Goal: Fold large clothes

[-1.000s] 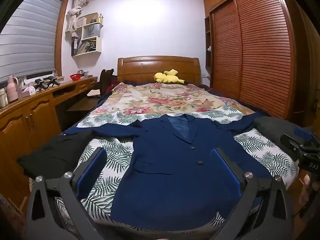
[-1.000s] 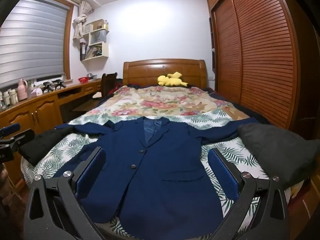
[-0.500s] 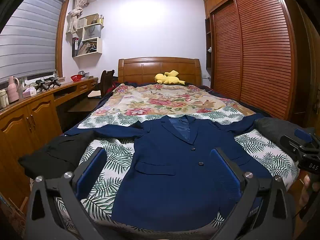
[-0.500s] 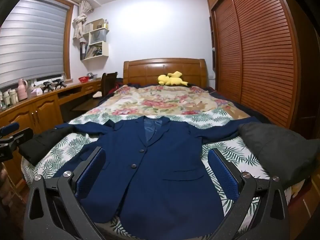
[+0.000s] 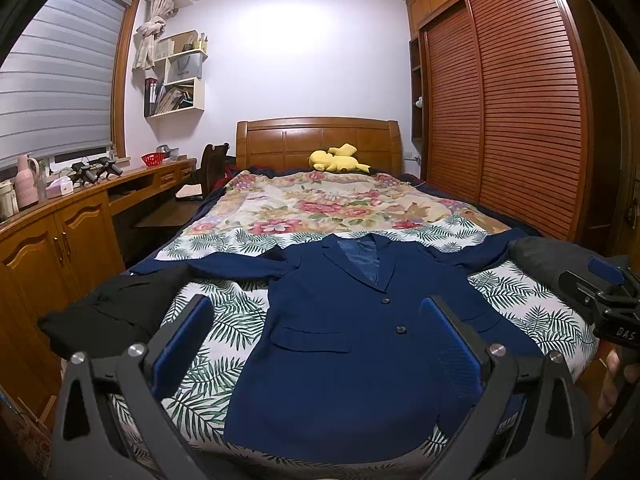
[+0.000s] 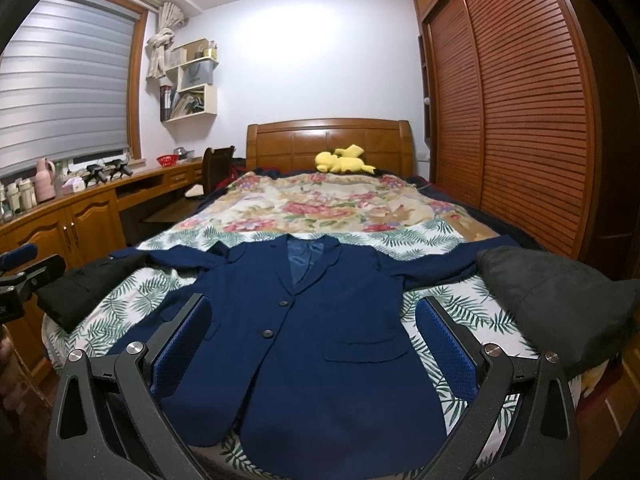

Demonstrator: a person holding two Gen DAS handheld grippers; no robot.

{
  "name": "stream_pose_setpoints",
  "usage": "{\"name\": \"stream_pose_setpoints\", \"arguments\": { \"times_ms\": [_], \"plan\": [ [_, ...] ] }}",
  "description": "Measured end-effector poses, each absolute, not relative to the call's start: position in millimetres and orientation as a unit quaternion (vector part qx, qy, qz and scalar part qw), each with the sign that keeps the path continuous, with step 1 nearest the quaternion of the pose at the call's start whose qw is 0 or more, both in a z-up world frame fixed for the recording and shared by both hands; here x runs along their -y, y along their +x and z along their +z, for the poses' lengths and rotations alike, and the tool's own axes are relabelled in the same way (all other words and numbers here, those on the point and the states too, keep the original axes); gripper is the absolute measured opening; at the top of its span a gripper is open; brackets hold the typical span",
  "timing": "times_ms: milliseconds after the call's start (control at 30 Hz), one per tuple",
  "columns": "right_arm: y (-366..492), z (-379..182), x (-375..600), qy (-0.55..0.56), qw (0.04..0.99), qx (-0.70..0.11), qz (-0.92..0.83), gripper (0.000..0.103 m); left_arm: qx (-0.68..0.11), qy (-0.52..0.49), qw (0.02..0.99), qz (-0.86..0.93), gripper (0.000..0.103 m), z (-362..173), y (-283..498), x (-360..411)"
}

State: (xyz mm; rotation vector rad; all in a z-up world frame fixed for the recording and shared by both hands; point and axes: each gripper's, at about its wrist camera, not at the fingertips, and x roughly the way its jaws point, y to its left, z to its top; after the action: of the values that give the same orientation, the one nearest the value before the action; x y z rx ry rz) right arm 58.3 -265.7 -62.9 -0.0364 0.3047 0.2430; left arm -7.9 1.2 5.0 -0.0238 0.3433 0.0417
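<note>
A navy blue suit jacket (image 5: 352, 344) lies flat and face up on the bed, collar toward the headboard, both sleeves spread out to the sides. It also shows in the right wrist view (image 6: 316, 340). My left gripper (image 5: 316, 336) is open and empty, held above the jacket's hem at the foot of the bed. My right gripper (image 6: 312, 332) is open and empty, also above the hem. The right gripper also shows at the right edge of the left wrist view (image 5: 608, 300).
A black garment (image 5: 116, 308) lies at the bed's left corner and a dark grey one (image 6: 556, 300) at the right corner. A yellow plush toy (image 5: 338, 158) sits by the headboard. A wooden desk (image 5: 60, 216) runs along the left, a slatted wardrobe (image 5: 520, 112) along the right.
Both grippers have drawn back and tilted up slightly, so the jacket sits a little lower in both views. The jacket has not moved and both grippers stay open.
</note>
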Motion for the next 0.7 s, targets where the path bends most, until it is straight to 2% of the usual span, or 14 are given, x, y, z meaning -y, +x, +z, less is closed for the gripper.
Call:
{"name": "stream_pose_setpoints", "arguments": {
  "times_ms": [700],
  "plan": [
    [57.1,-61.7,266.5,-0.018,0.981,-0.151,0.121,0.103,-0.164,-0.007,0.986,0.019,0.103,12.3,-14.1,6.5]
  ]
}}
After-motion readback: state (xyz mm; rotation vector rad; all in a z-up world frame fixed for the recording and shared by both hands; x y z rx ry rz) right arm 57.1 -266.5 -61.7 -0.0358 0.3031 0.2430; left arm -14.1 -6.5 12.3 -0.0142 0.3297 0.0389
